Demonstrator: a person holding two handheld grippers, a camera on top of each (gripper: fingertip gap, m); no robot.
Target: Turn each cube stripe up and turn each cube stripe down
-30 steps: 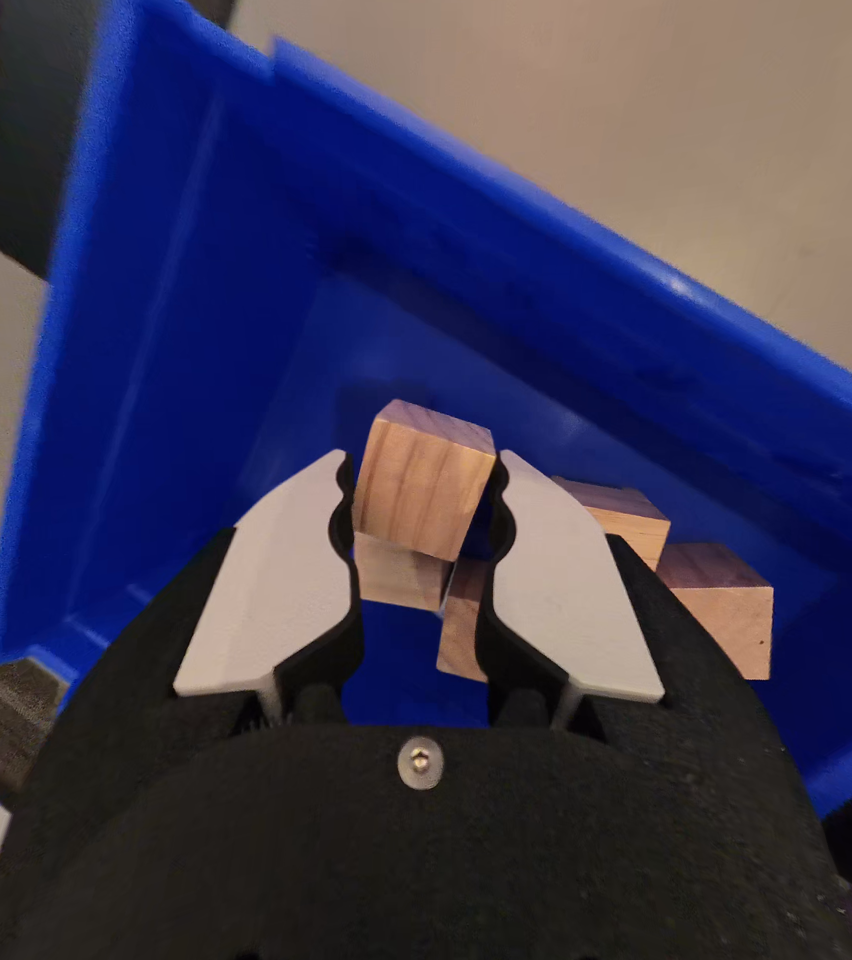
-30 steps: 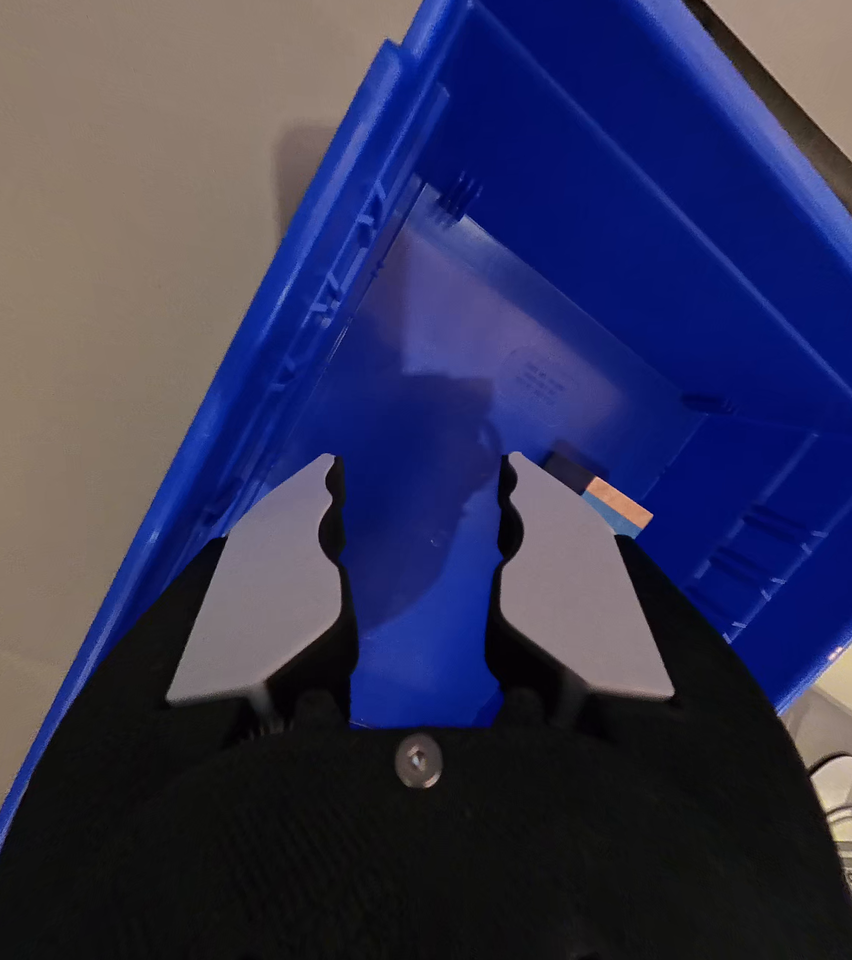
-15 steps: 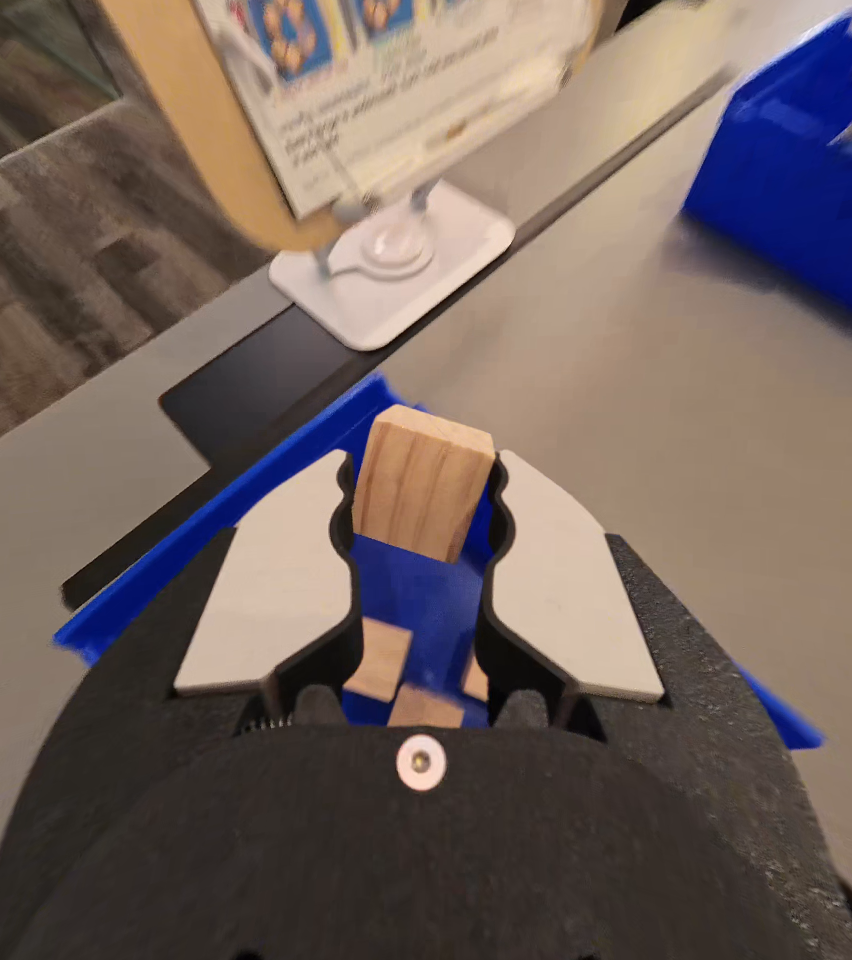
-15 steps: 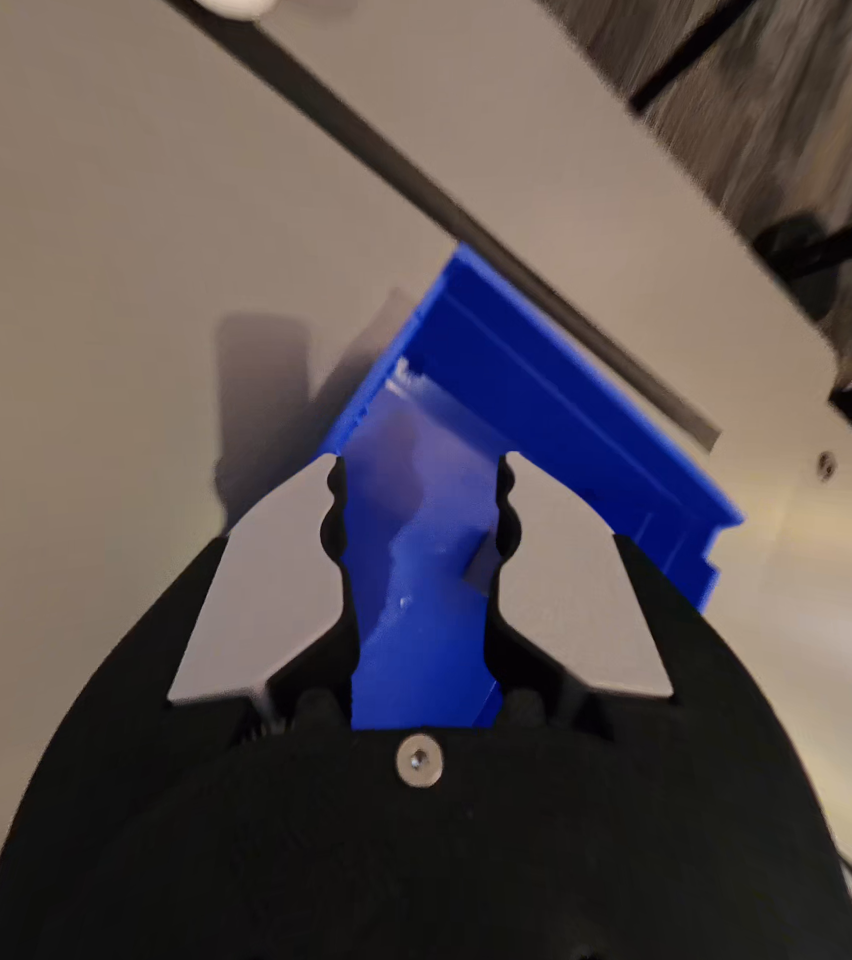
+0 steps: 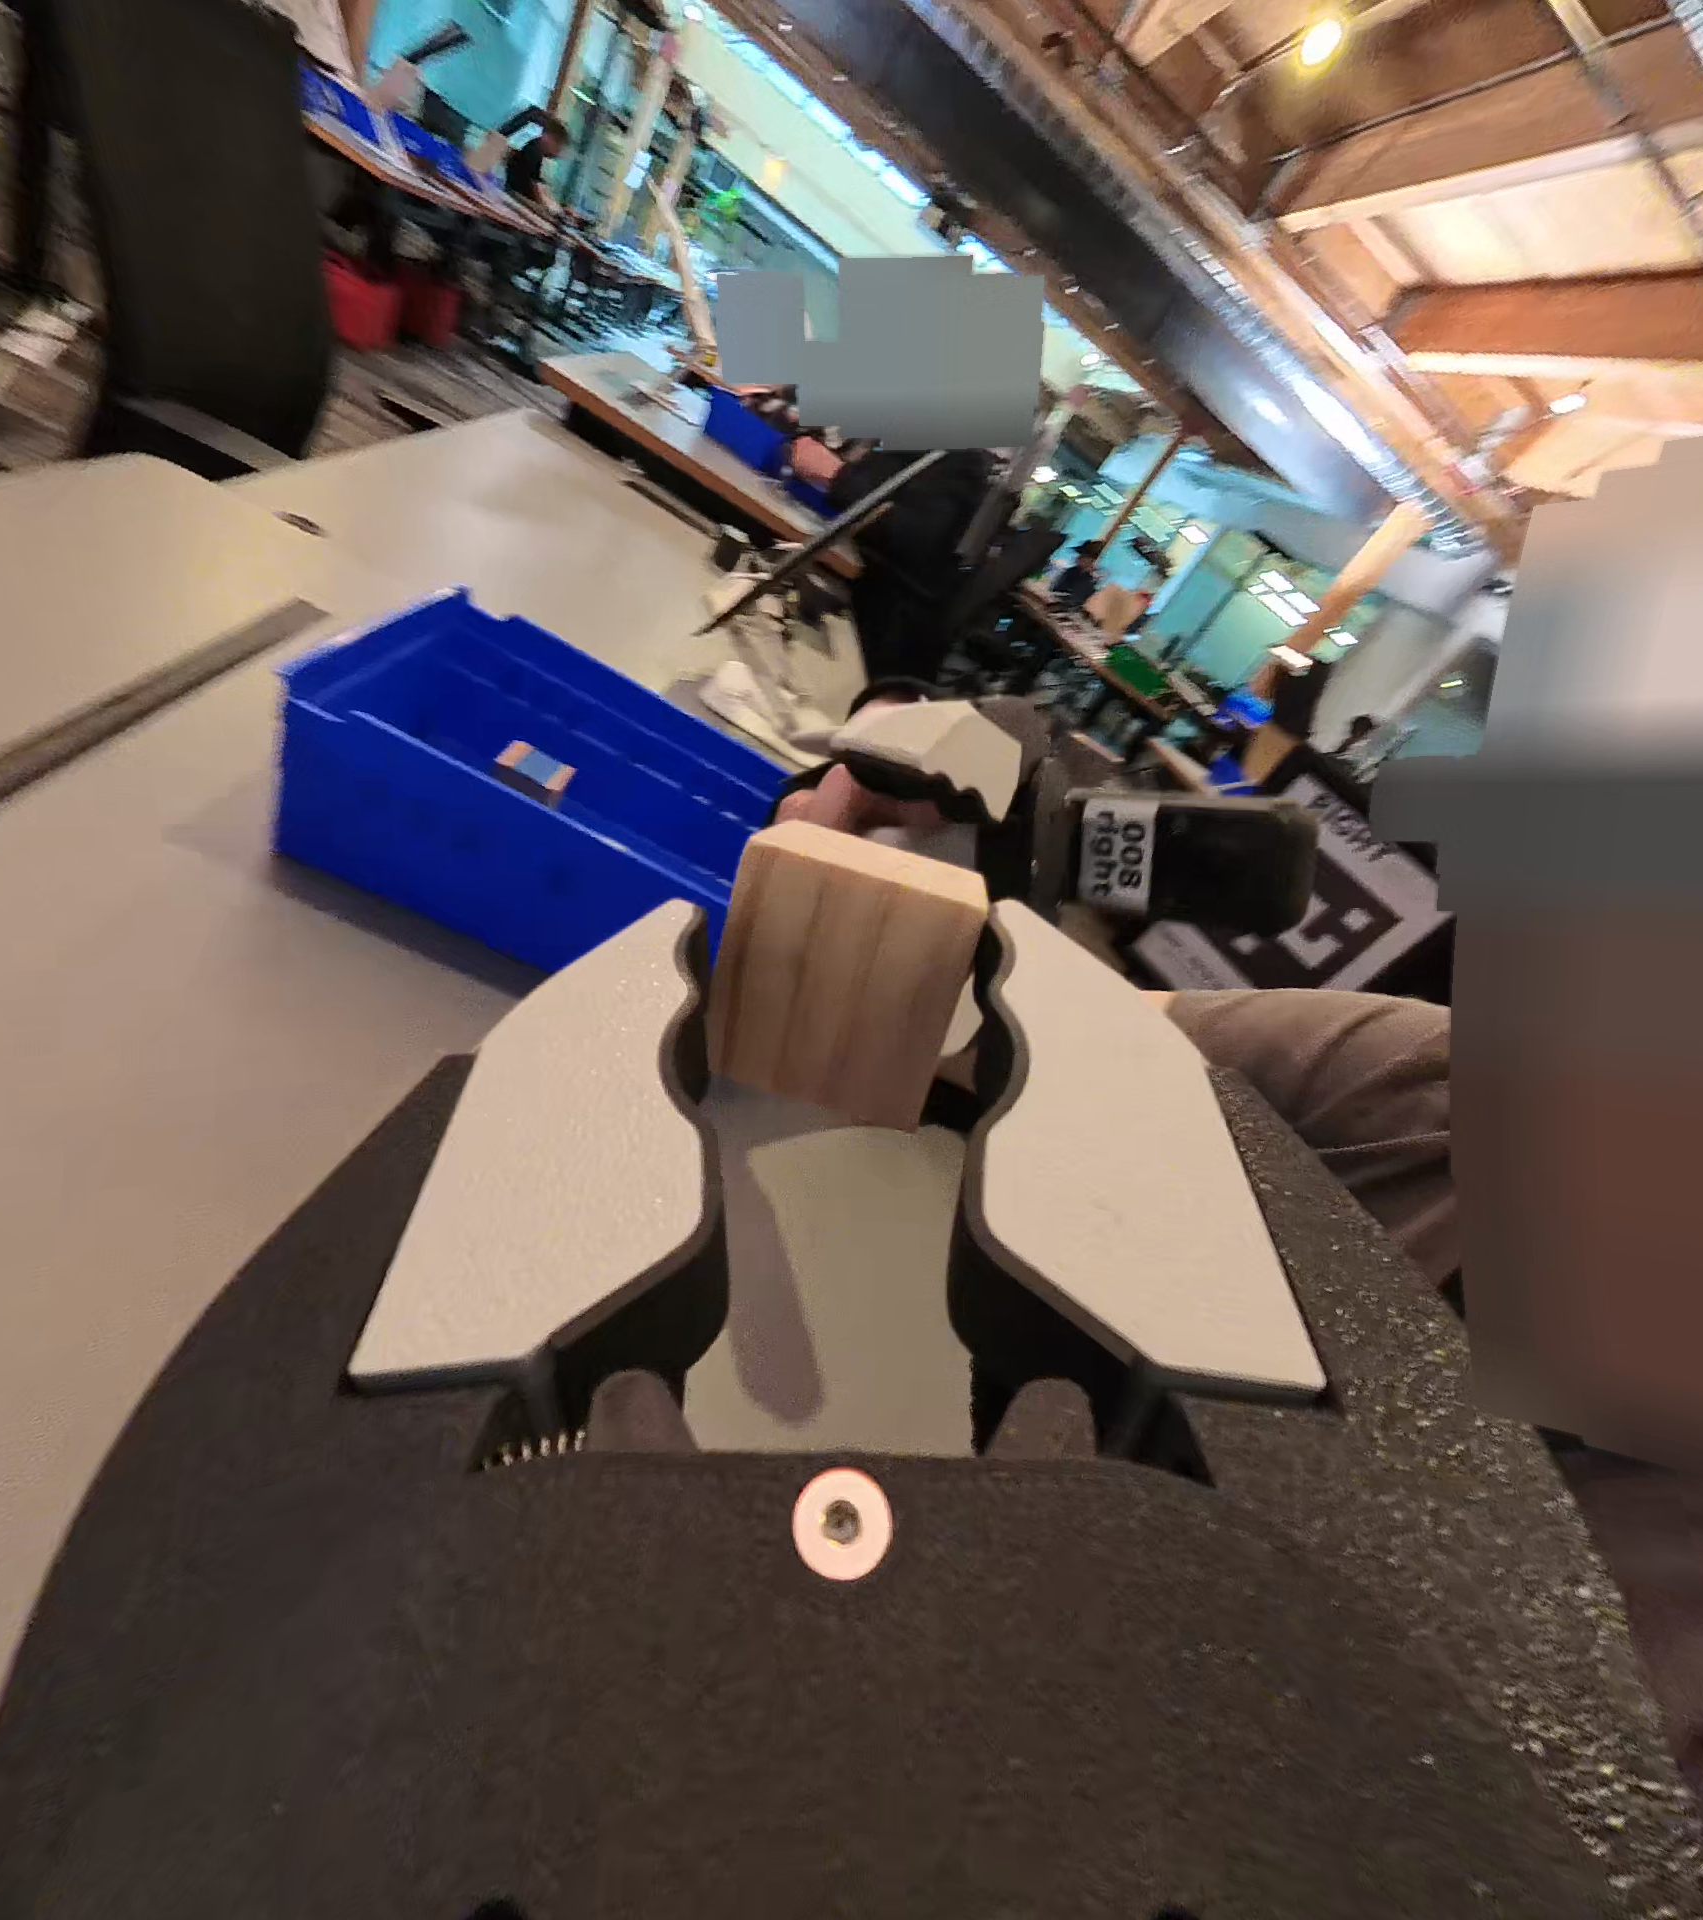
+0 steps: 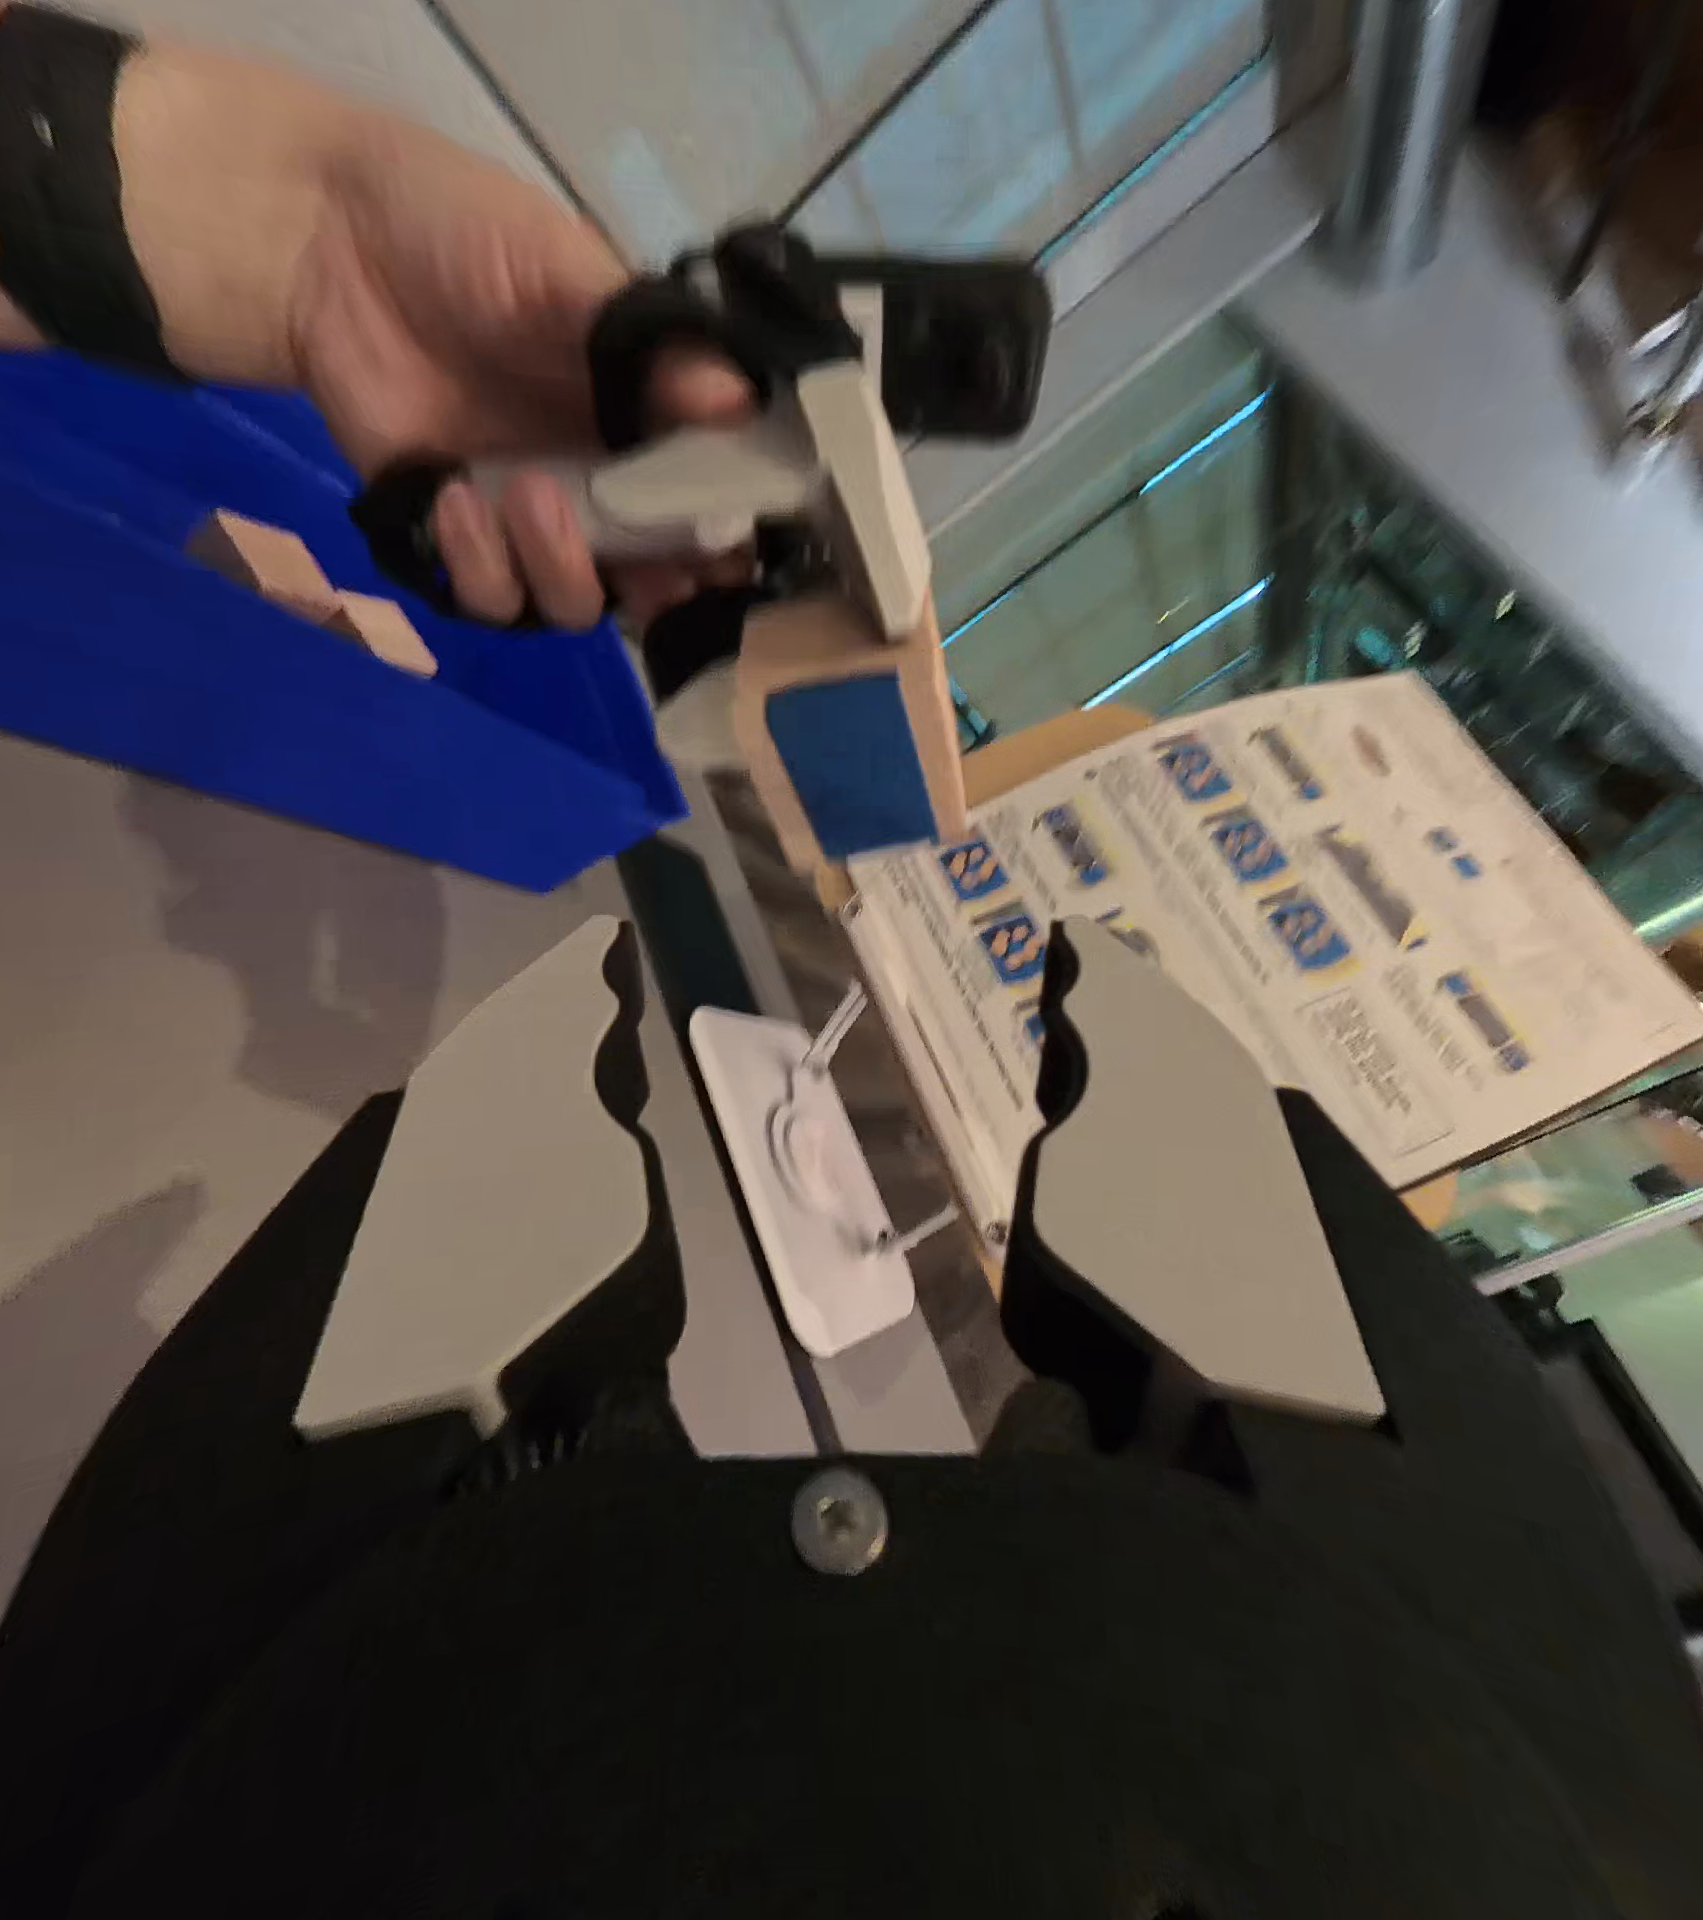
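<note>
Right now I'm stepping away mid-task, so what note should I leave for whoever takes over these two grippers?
Left gripper: shut on a wooden cube, held in the air; its blue stripe faces the right gripper.
Right gripper: open, empty.
Far blue bin: one cube, blue face up, looks done.
Near blue bin: at least two cubes showing plain wood.
Left to do: place the held cube, then probably turn the rest.
</note>
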